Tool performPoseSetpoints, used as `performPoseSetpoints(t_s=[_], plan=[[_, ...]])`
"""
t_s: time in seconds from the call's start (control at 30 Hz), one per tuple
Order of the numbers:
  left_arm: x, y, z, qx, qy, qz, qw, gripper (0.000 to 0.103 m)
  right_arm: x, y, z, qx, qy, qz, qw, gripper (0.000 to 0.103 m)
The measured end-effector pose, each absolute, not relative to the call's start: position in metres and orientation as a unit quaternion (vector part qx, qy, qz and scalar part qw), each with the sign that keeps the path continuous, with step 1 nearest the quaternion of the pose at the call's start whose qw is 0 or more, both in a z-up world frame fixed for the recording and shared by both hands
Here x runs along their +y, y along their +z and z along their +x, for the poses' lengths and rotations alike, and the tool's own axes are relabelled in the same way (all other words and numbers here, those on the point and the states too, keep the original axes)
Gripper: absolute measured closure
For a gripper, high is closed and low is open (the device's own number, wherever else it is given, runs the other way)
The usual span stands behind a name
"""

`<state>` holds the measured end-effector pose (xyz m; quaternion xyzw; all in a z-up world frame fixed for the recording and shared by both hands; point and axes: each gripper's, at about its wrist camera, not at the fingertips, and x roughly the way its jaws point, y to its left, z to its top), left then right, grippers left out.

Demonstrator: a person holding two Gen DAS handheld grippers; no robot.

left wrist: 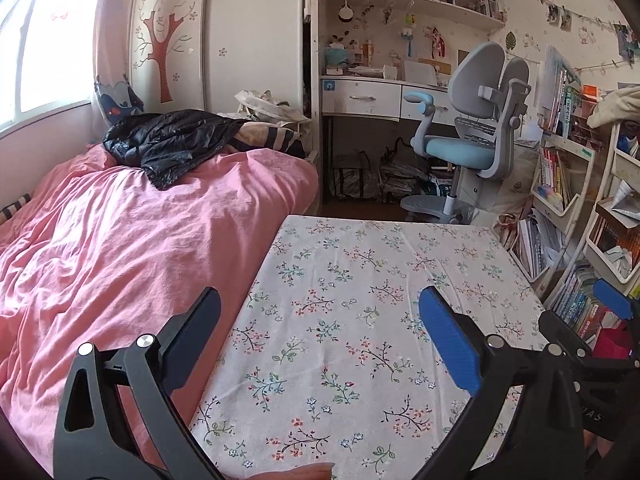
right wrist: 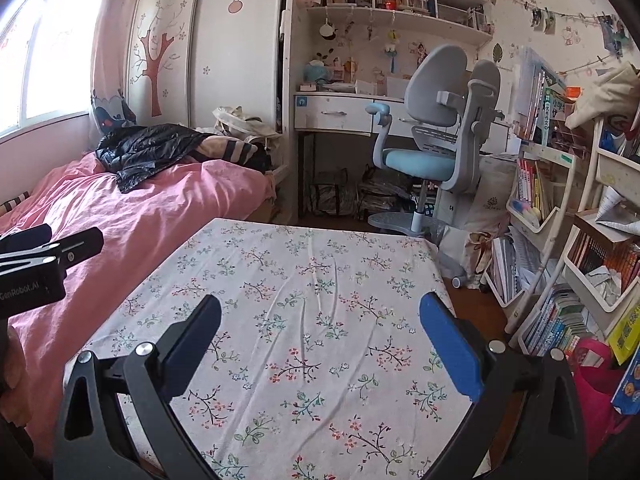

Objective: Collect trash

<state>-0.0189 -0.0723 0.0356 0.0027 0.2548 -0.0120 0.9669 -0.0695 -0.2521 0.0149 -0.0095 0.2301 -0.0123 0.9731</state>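
Note:
My left gripper hovers open over a table with a floral cloth; nothing lies between its fingers. My right gripper is open too, above the same floral cloth, and is empty. Each gripper shows in the other's view: the right one at the right edge, the left one at the left edge. A crumpled shiny black item, a bag or a jacket, lies on the pink bed. No loose trash shows on the cloth.
The pink bed borders the table's left side. A blue-and-grey desk chair and a desk stand beyond the table. Crowded bookshelves and a red bag on the floor fill the right side.

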Motion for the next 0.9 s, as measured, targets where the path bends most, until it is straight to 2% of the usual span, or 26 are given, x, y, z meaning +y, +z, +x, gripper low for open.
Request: performPoseSetpoints(t_s=[0.9], plan=[[-0.088, 0.034, 0.005, 0.267, -0.019, 0.005, 0.963, 0.007, -0.264, 0.011, -0.053, 0.240, -0.012, 0.000, 0.971, 0.007]])
